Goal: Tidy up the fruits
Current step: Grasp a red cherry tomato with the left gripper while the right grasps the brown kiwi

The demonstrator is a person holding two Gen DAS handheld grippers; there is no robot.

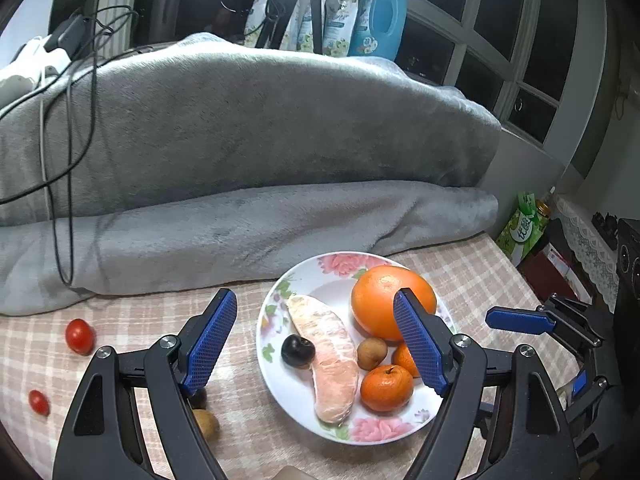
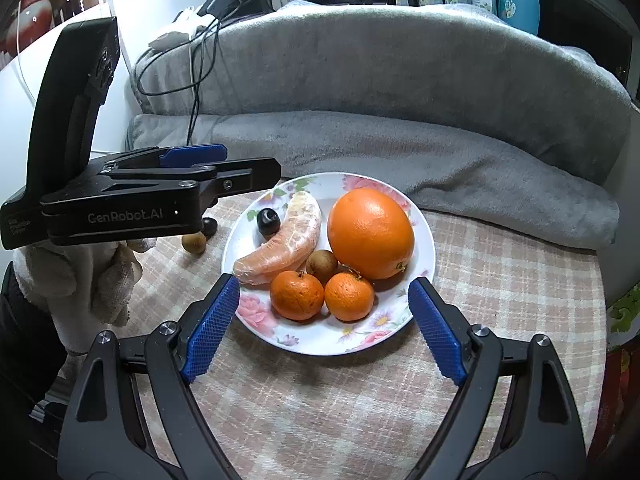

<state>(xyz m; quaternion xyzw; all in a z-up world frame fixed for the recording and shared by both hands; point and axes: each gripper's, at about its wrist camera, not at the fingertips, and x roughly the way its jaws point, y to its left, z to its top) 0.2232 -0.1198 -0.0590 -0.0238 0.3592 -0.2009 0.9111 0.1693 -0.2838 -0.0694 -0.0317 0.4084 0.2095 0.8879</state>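
Observation:
A white flowered plate [image 1: 286, 394] [image 2: 424, 236] sits on the checked tablecloth. It carries a big orange [image 1: 380, 296] [image 2: 370, 232], a peeled citrus segment [image 1: 332, 360] [image 2: 288, 244], two mandarins [image 1: 386, 388] [image 2: 297, 295], a small brown fruit [image 1: 372, 353] [image 2: 322, 266] and a dark round fruit [image 1: 298, 351] [image 2: 269, 220]. My left gripper [image 1: 314, 294] hovers open over the plate's left half with nothing between its fingers. My right gripper [image 2: 324, 280] stands open at the plate's near rim, just above the mandarins, also holding nothing.
Off the plate lie two red cherry tomatoes [image 1: 80, 336] [image 1: 39, 402], a brown fruit [image 1: 208, 422] [image 2: 194, 242] and a dark fruit [image 2: 209, 226]. A grey blanket [image 1: 240, 140] with cables walls off the back. A gloved hand [image 2: 100, 276] holds the left gripper. Boxes [image 1: 524, 228] stand beyond the right edge.

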